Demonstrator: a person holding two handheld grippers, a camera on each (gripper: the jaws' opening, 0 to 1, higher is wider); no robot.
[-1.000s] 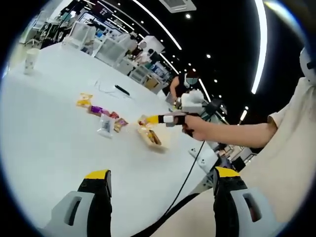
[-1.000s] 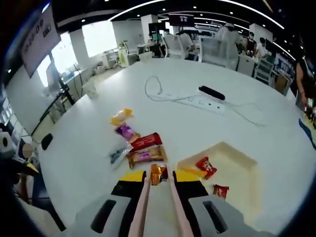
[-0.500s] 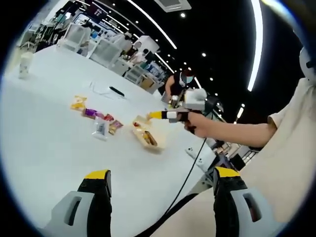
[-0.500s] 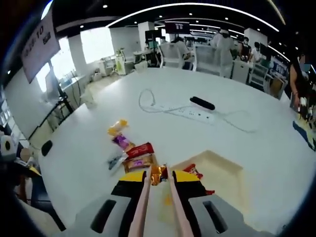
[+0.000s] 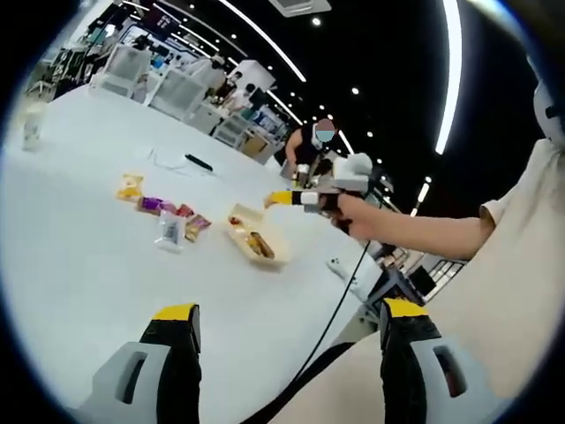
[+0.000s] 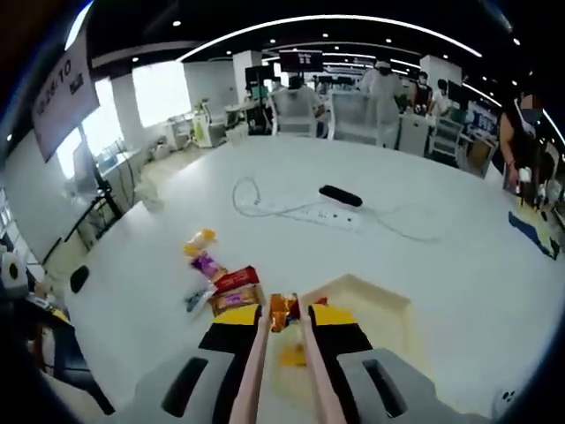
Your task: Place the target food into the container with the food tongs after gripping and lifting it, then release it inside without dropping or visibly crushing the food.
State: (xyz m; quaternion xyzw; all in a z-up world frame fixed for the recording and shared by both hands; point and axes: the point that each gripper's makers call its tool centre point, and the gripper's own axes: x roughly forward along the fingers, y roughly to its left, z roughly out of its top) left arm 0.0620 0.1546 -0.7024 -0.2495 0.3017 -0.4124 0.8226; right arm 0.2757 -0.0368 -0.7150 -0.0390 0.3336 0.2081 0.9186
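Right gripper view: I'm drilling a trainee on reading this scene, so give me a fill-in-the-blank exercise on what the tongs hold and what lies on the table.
1. The right gripper grips a pair of tongs whose tips pinch an ____ snack packet.
2. The cream container sits on the white ____.
3. Beyond the container, a black remote lies beside a white power ____.
4. The left gripper's jaws stand wide ____.

Missing words: orange; table; strip; apart

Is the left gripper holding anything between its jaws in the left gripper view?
No, the left gripper is open, its jaws standing wide apart with just the white table between them.
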